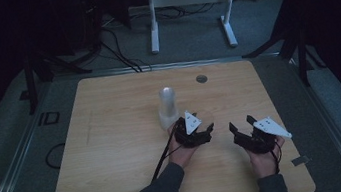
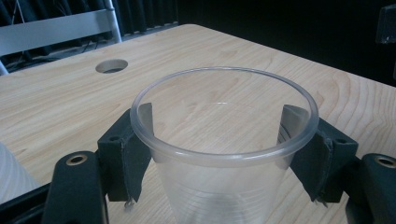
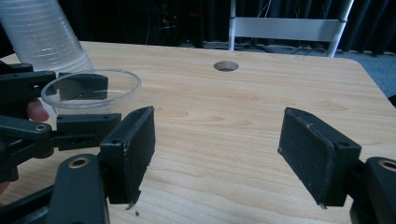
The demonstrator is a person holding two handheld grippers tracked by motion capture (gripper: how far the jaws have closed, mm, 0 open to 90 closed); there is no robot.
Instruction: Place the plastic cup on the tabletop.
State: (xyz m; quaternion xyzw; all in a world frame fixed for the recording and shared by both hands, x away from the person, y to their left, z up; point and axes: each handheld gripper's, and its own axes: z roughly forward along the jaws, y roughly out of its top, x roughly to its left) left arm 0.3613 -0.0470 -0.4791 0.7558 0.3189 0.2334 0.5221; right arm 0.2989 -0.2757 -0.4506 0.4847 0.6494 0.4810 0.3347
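High view: left gripper [image 1: 206, 125] beside tall white stack of nested plastic cups [image 1: 167, 107]. Left gripper view: pinching clear plastic cup [image 2: 224, 140] under its rim, likely just separated. Right gripper view: right gripper [image 3: 233, 154] spread, empty. Next, probably setting cup down upright.

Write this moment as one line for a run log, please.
left gripper: jaws shut on clear plastic cup | right gripper: jaws open, nothing held | stack of cups: upright on table
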